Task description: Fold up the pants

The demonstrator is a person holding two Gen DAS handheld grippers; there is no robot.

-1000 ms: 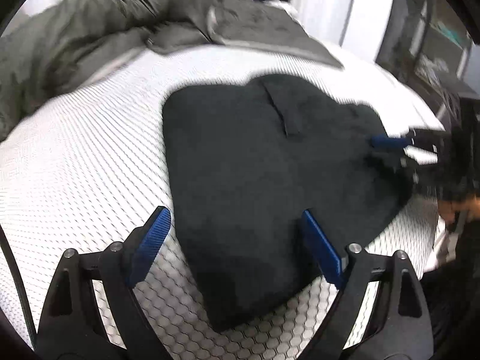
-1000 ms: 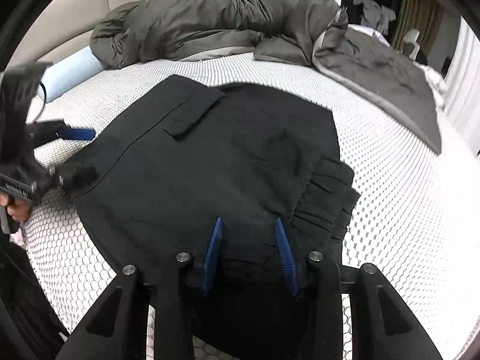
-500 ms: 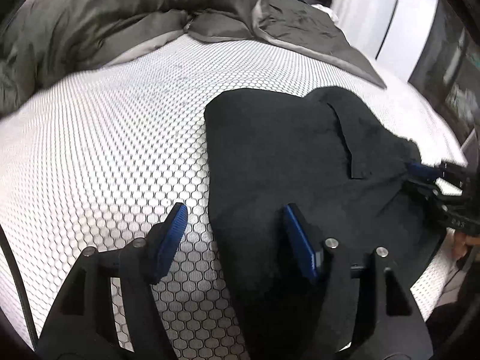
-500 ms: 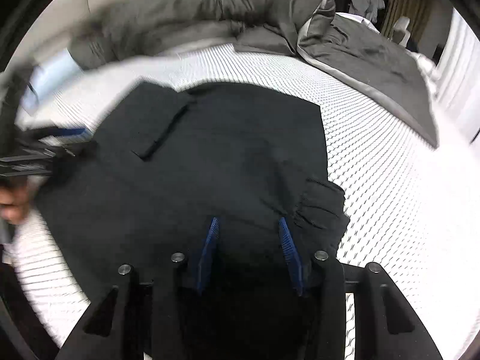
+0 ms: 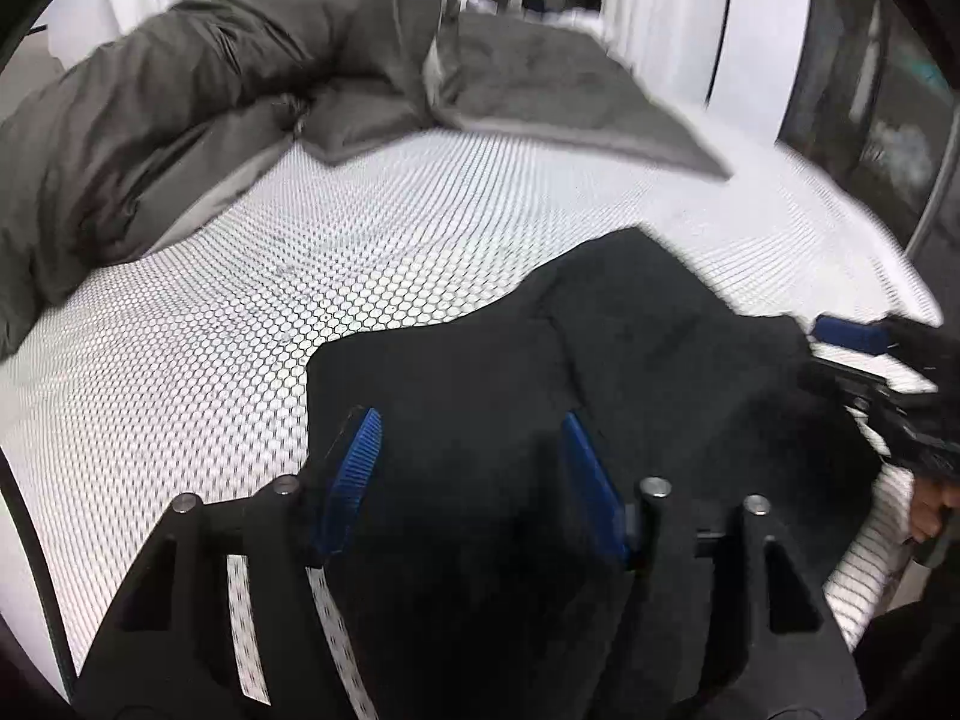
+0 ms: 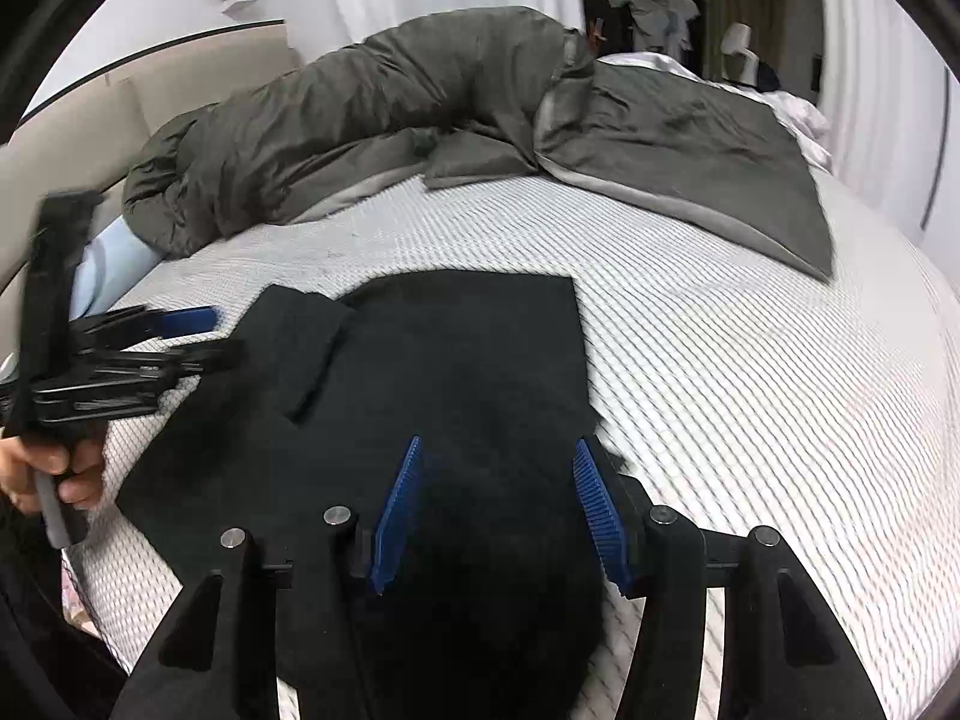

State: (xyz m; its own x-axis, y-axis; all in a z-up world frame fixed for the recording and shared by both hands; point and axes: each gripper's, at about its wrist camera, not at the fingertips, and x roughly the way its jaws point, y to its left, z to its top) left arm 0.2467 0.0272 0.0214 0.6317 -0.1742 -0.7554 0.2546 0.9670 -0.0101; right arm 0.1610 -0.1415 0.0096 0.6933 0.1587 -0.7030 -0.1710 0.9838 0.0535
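Observation:
Black folded pants (image 5: 630, 348) (image 6: 456, 348) lie on the white honeycomb mattress (image 5: 240, 330), a pocket flap (image 6: 312, 354) facing up. My left gripper (image 5: 469, 417) hangs over the pants' left part. Its jaws are closing, with black cloth lying between the blue pads, which stay apart from it. In the right wrist view the left gripper (image 6: 225, 333) reaches in at the pants' left edge. My right gripper (image 6: 497, 444) sits over the near right corner. Its jaws are opening, with dark cloth bunched between them. In the left wrist view the right gripper (image 5: 810, 351) straddles the pants' right edge.
A rumpled olive-grey duvet (image 5: 180, 90) (image 6: 390, 96) covers the far side of the bed. A light blue pillow (image 6: 114, 264) lies by the beige headboard (image 6: 90, 120). A hand (image 6: 54, 468) grips the left tool's handle. White curtains and dark furniture stand beyond the bed.
My left gripper has slid from the pants' outer edge onto the cloth and its jaws have narrowed. My right gripper's jaws have widened, and it has risen and rolled a little.

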